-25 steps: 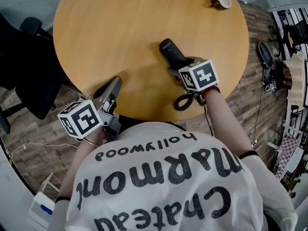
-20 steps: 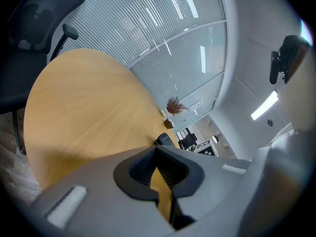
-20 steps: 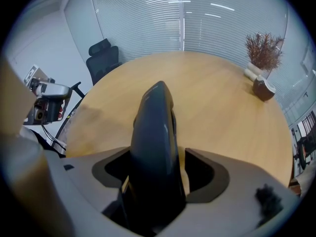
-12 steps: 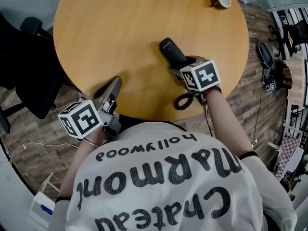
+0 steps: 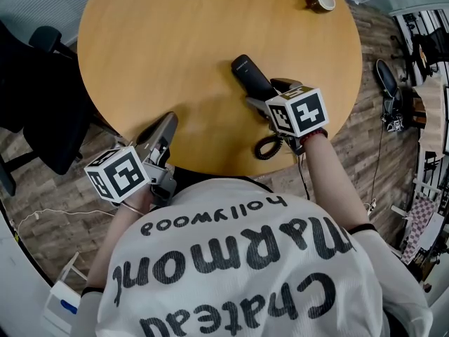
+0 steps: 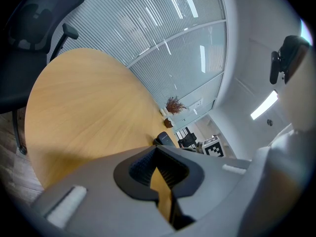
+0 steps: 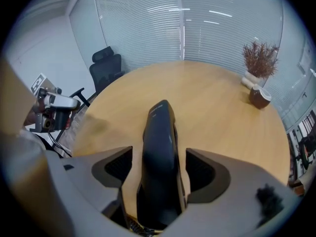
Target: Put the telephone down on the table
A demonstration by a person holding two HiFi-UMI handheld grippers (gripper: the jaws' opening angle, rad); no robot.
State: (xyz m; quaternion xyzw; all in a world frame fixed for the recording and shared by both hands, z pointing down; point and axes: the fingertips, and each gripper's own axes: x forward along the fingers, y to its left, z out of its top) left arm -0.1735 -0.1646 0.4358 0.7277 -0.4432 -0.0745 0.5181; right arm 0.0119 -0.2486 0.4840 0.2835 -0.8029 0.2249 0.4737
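The set-down step is being finished, judging from how things lie. The telephone (image 5: 250,77) is lying on the table (image 5: 182,41) just right of the head view's middle, its far end pointing to the upper left, and it appears to be resting on the wood. The right gripper (image 5: 266,95) is being held astride its near end. In the right gripper view the jaws are standing apart, with wood showing between one pad and the handset, so nothing is being gripped. The coiled cord (image 5: 267,147) is hanging over the table's edge below. At the lower left, the left gripper (image 5: 160,135) is being held idle, its jaws nearly together on nothing. Next, the right gripper is probably to be drawn straight back without the handset or cord being dragged.
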